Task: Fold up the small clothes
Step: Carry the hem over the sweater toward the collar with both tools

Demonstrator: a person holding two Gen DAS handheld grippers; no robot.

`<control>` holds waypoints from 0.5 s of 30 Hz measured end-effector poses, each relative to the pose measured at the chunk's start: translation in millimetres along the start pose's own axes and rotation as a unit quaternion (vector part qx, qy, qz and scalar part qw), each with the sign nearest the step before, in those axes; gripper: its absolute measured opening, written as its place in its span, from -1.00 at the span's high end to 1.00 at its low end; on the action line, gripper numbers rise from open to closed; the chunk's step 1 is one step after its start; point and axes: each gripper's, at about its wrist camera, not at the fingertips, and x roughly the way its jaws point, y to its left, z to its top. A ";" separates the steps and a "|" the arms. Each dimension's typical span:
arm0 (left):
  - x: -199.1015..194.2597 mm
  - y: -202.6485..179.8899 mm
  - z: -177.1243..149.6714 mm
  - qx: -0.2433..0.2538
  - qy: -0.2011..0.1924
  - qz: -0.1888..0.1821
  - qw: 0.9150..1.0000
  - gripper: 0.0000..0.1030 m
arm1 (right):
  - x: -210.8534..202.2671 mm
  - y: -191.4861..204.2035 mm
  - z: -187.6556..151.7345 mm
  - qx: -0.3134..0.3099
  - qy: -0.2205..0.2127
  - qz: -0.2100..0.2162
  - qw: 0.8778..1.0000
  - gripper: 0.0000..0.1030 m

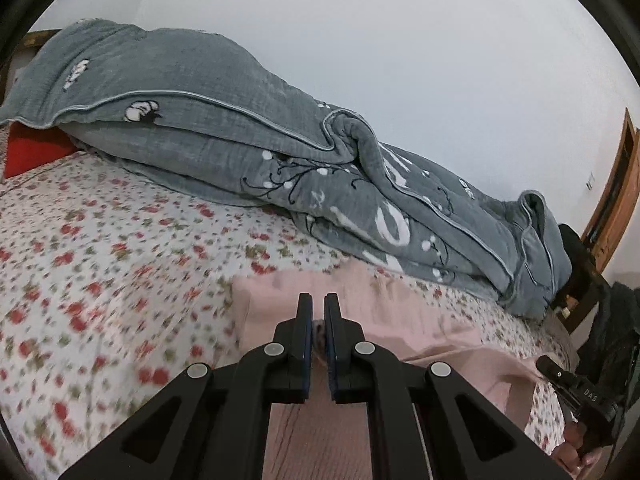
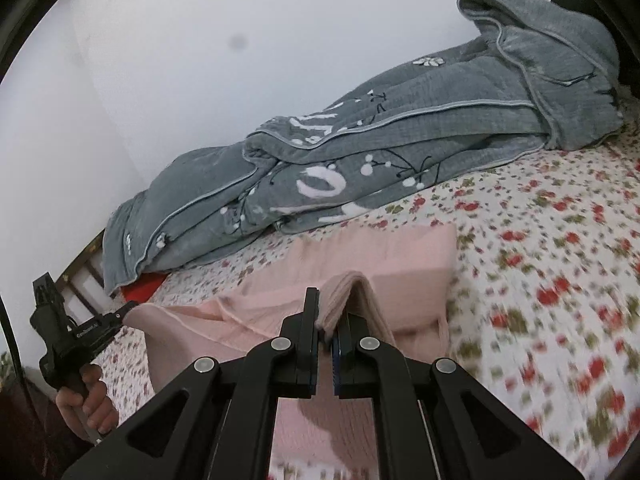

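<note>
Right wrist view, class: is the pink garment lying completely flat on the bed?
No: the right gripper pinches a raised fold of the pink garment above the floral bedsheet.

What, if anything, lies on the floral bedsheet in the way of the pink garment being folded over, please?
Nothing visible does. Both the left gripper and right gripper are shut on the pink garment, and the floral bedsheet around it is bare. The grey quilt lies behind, along the wall.

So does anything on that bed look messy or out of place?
Mostly the grey quilt: it lies bunched in a rumpled heap along the wall rather than spread flat. A red item pokes out from under one end. The pink garment, lifted mid-fold, is expected.
</note>
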 end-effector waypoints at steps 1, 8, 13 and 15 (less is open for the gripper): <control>8.2 -0.3 4.1 0.001 -0.002 0.001 1.000 0.87 | 7.1 -2.0 5.9 0.003 0.000 0.002 1.000 0.90; 89.1 -0.2 27.2 0.005 0.011 0.031 0.999 0.87 | 77.9 -21.4 49.6 0.027 0.021 -0.004 0.999 0.90; 152.0 5.9 31.9 0.011 0.040 0.072 0.997 0.84 | 133.9 -50.3 65.3 0.057 0.052 -0.037 0.996 0.75; 167.6 16.6 31.3 -0.003 0.052 0.059 0.997 0.83 | 146.9 -61.2 64.1 0.057 0.048 -0.053 0.996 0.66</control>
